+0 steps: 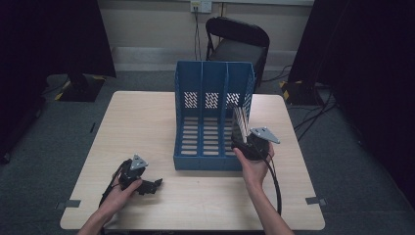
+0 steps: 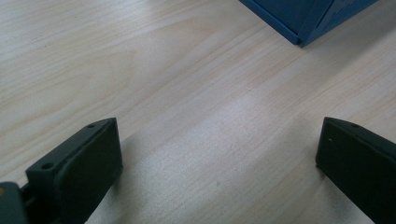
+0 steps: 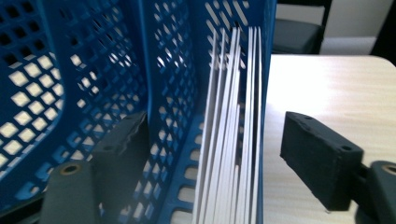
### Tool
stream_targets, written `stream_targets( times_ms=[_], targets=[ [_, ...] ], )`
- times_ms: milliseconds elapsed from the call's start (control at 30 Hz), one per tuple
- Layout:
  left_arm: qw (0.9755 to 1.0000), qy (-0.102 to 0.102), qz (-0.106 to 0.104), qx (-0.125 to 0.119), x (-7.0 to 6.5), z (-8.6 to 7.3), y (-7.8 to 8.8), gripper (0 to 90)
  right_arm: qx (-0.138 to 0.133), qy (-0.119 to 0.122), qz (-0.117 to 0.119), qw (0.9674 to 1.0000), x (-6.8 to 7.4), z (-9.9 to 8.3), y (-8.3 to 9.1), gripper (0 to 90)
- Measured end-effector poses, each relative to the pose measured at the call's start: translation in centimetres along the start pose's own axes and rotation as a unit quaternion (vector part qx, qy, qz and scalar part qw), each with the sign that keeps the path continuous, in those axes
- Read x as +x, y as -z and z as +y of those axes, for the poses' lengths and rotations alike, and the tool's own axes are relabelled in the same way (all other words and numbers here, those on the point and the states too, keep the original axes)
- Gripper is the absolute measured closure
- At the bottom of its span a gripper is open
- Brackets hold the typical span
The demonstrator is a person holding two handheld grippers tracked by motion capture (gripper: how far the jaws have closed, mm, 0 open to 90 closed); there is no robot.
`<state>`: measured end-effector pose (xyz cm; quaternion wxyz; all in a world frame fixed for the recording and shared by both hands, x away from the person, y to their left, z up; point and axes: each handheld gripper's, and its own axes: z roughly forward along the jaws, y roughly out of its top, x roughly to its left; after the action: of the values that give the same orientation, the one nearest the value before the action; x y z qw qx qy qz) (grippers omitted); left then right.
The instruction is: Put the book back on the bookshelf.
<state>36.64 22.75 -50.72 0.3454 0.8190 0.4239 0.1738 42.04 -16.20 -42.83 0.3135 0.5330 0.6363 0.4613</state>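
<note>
The right gripper (image 3: 212, 154), jaws apart around the white sheets (image 3: 231, 140) in the blue file rack (image 1: 213, 115), is needing a straight withdrawal toward the desk's near edge.

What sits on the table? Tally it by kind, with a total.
Blue three-slot file rack: 1
Stack of white sheets, upright in the rack's right-hand slot: 1
Hand-held claws: 2, the left claw low over the table and the right claw open at the sheets
Total: 4
</note>
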Motion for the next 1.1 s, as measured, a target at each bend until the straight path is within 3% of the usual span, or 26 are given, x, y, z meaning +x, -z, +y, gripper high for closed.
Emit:
stream_targets(
  times_ms=[200,500,567,800,1033,1100],
  targets=[
    [1.0000,0.000,0.000,-0.001,0.0,0.0,0.0,0.0,-0.002,0.004,0.029,0.9996,-0.4,0.4,1.0,19.2],
    [1.0000,0.000,0.000,0.000,0.2,-0.1,0.1,0.0,0.008,0.002,0.062,0.9980,-2.9,0.3,3.0,16.8],
    [1.0000,0.000,0.001,-0.001,0.2,-0.1,0.1,0.0,0.005,0.007,0.075,0.9972,-3.3,0.3,3.5,16.3],
    [1.0000,0.007,0.006,0.000,0.3,-0.2,0.2,0.0,0.019,0.026,0.085,0.9958,-4.3,-0.4,5.4,14.1],
    [0.9999,0.007,0.008,0.001,0.4,-0.2,0.3,0.0,0.038,0.039,0.132,0.9898,-5.3,-2.2,7.1,13.8],
    [0.9999,0.007,0.008,0.001,0.4,-0.2,0.3,0.0,0.052,0.046,0.130,0.9890,-5.4,-2.7,7.4,13.8]
  ],
)
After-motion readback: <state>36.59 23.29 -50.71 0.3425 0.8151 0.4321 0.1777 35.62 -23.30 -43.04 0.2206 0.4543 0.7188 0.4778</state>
